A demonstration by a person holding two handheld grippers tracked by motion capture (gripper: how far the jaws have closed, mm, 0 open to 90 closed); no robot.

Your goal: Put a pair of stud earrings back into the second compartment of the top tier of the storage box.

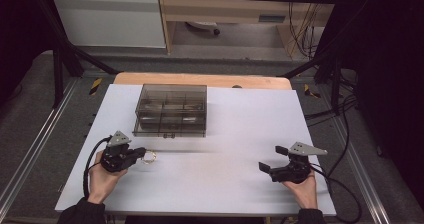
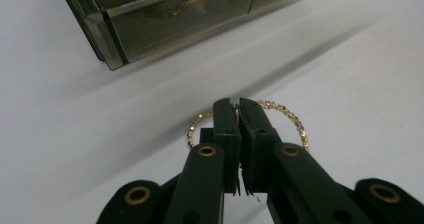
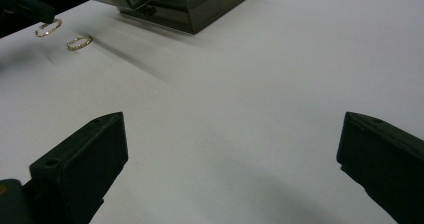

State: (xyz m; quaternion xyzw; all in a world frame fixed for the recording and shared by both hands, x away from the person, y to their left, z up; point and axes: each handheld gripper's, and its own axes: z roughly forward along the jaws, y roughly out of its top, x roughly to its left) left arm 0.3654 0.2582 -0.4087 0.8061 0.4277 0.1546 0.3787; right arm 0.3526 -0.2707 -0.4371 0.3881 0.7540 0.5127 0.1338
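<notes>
Two grippers, one smoky box, gold rings on a white table.

The left gripper sits near the table's left front, jaws clenched together on a gold ring that arcs out on both sides of the tips. From the right gripper view, two gold loops lie side by side: one ring at the dark tip of the far gripper, a second ring just beside it. One tinted compartment box stands toward the back edge, left of centre, with something gold inside it. The right gripper hovers near the right front edge, jaws spread wide and holding nothing. Between the two hands runs bare white surface, and the right half is open up to the back edge.
</notes>
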